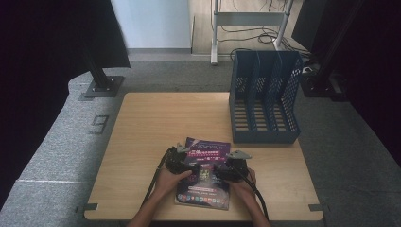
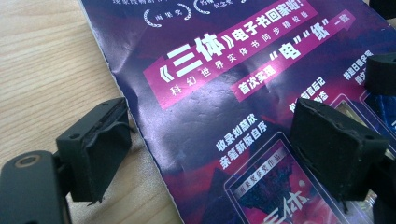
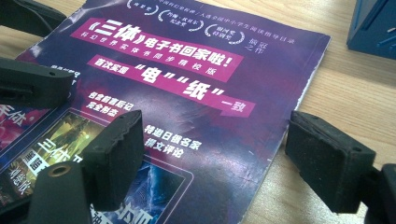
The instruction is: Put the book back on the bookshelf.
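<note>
Both jaws apart | magazine (image 1: 204, 171) flat, long axis running toward file rack (image 1: 265, 97)

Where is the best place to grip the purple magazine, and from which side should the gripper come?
Probably its two long side edges. The purple magazine lies flat on the table, so a jaw must slide under an edge. Each open gripper, left and right, already straddles one side.
</note>
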Demonstrator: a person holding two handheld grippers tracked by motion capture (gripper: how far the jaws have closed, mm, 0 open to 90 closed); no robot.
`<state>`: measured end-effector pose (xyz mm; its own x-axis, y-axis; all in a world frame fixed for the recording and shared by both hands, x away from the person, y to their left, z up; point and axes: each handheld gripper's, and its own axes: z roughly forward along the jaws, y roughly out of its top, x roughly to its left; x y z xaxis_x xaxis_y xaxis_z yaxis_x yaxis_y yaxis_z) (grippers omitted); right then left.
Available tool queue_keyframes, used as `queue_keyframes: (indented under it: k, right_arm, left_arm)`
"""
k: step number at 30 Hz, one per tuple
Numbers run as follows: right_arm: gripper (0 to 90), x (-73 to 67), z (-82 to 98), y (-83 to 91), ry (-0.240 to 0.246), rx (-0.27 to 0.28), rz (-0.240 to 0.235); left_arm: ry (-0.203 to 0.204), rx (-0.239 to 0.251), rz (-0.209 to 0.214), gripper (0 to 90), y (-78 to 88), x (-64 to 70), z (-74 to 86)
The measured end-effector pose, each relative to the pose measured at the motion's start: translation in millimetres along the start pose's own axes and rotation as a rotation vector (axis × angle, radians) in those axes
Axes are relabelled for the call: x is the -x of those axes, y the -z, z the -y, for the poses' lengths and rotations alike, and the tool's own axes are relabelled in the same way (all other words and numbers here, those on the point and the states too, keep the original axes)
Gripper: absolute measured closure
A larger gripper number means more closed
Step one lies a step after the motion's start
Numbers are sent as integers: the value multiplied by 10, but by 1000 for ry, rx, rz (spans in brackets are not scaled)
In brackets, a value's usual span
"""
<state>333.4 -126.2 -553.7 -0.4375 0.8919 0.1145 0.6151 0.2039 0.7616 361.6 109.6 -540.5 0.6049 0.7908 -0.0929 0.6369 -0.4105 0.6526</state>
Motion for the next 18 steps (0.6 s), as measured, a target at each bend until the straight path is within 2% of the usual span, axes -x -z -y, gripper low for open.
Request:
queue_keyframes:
  k: [11,16,18]
  right_arm:
    - [193,0,0,0,0,0,0]
    - [193,0,0,0,0,0,0]
    - [193,-1,0,0,0,0,0]
  left_arm:
    - [29,-12,7,147,4,-12,-17]
    - [40,-16,29,156,17,-55,-21]
    - [39,-15,20,153,6,-74,-29]
